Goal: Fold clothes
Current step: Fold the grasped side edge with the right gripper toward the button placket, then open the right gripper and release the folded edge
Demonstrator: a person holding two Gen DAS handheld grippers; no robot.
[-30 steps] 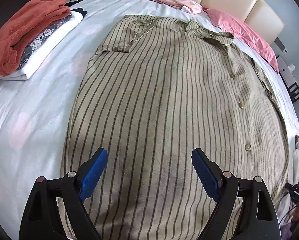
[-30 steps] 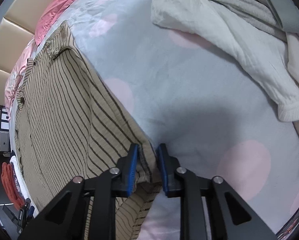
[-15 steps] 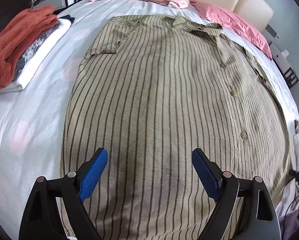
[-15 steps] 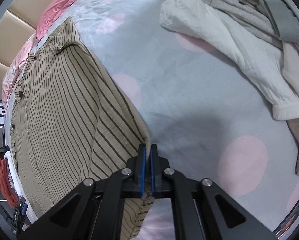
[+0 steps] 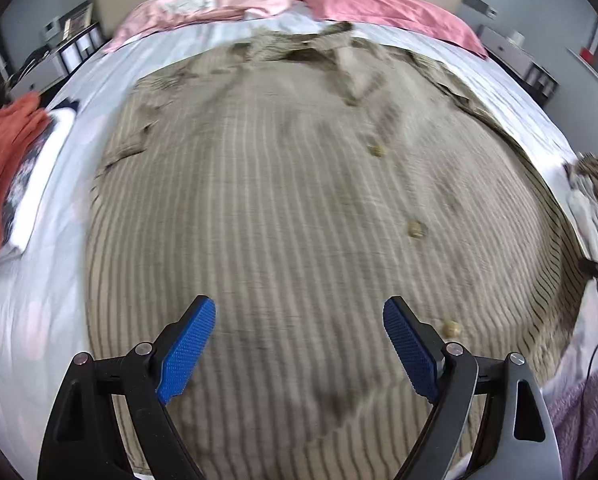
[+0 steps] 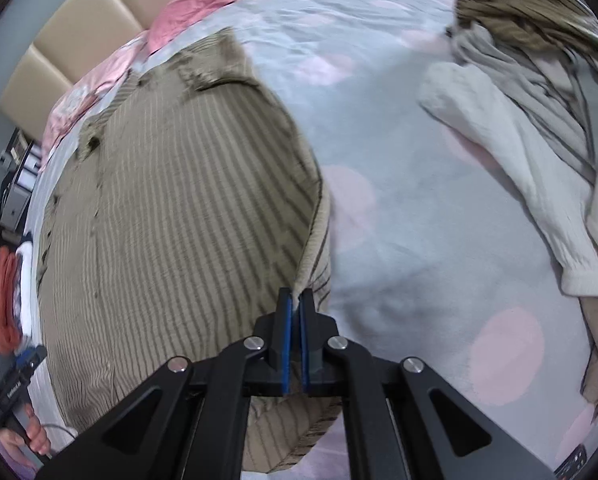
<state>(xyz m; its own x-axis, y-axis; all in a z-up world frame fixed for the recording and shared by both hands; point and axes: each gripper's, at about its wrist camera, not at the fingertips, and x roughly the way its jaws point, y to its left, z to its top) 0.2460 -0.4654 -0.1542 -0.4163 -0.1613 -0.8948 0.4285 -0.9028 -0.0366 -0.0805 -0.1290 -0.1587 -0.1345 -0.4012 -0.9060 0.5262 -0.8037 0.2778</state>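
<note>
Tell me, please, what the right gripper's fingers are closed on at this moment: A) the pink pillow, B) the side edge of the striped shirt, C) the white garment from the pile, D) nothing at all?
B: in the right wrist view the right gripper has its blue fingers pressed together on the raised side edge of the striped shirt, away from the white garment.

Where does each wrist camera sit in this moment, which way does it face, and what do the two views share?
Left wrist: on the left gripper, jaws open, looking down over the striped shirt toward the pink pillows; no hand shows.
Right wrist: on the right gripper, shut on the shirt's side edge, facing across the bed toward the unfolded pile; a hand shows at lower left.
Shared: shirt, pillows, orange folded stack.
</note>
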